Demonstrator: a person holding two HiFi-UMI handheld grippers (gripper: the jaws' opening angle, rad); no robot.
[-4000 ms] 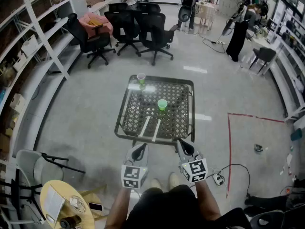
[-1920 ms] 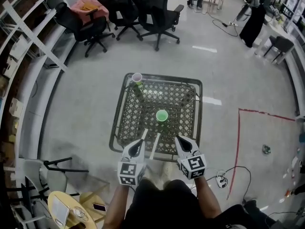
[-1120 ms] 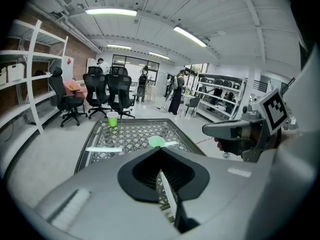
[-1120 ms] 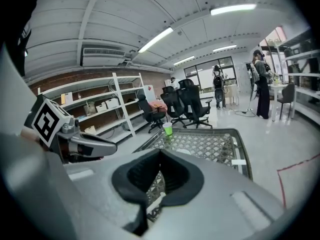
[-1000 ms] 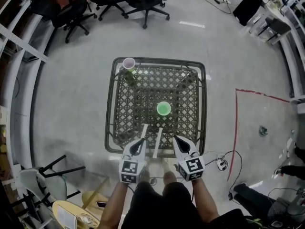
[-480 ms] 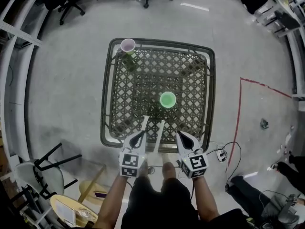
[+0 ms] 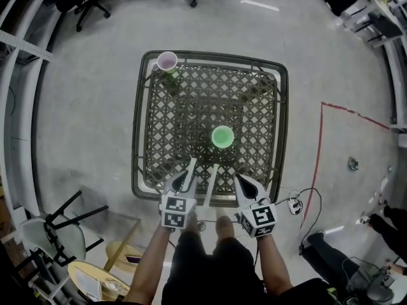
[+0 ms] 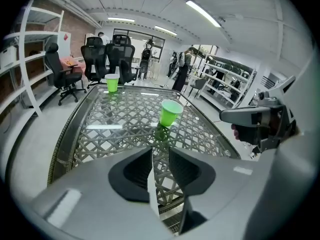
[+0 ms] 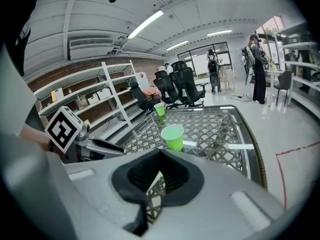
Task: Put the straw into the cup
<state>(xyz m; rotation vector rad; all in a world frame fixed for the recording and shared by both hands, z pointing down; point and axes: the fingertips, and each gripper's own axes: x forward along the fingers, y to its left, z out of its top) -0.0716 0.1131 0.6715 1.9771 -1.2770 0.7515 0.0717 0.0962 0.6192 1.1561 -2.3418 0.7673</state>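
Now left gripper (image 8: 160,150) tilts down at table (image 7: 136,138) edge, fingers just opening round a straw (image 7: 191,169) — right gripper's (image 9: 160,152) fingers clenched

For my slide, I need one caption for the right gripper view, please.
Right hand-held gripper, jaws shut, points across the lattice table toward a green cup; a second cup stands farther back.

No readable words, brands, numbers or signs anywhere. Only black-and-white square code patterns, without letters or digits, on the marker cube (image 7: 177,212) of the left hand-held gripper (image 7: 181,180) and on that of the right hand-held gripper (image 7: 247,184). Boxes (image 9: 57,95) on the shelves (image 9: 95,106) too small and blurred for any print.
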